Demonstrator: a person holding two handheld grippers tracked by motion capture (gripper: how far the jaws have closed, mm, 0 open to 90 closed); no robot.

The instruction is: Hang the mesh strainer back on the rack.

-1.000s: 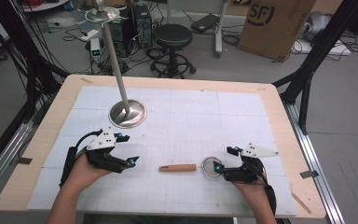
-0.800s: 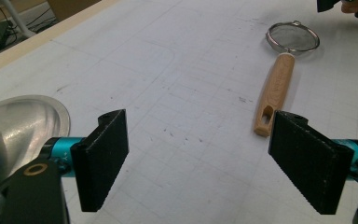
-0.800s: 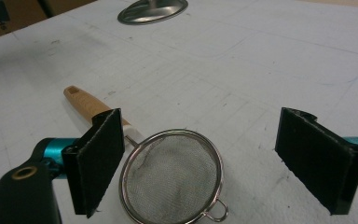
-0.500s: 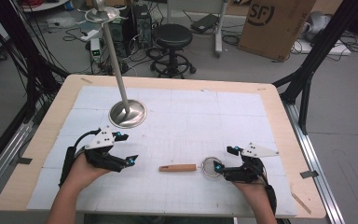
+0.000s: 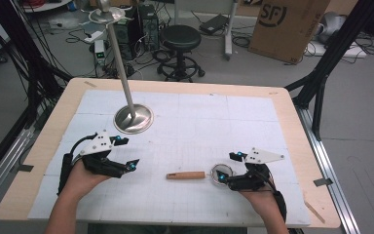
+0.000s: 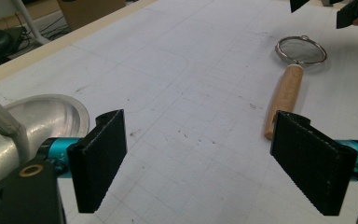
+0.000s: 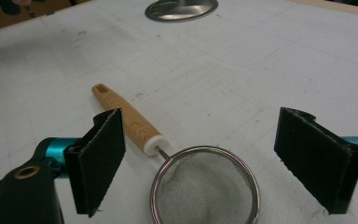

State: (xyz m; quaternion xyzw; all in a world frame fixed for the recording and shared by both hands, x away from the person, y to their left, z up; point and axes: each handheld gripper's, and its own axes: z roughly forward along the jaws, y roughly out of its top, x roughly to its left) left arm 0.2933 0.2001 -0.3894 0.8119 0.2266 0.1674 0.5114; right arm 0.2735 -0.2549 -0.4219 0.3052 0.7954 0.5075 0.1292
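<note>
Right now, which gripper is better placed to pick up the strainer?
Right. The right gripper is open with the strainer mesh lying between its jaws. The left gripper is open too but sits farther off, beyond the handle's end.

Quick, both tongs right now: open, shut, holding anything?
Left tongs: open, holding nothing.
Right tongs: open, holding nothing, jaws either side of the small round wire-mesh strainer with wooden handle lying on the table.

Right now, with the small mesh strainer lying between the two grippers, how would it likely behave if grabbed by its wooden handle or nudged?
The strainer probably feels light: thin wire rim, fine mesh, short wooden handle. The rounded handle might roll a little if pushed sideways, though the flat-lying rim should check that. The mesh looks already slightly dented, so squeezing it would likely deform it; the handle seems the stiffer place to clamp.
</note>
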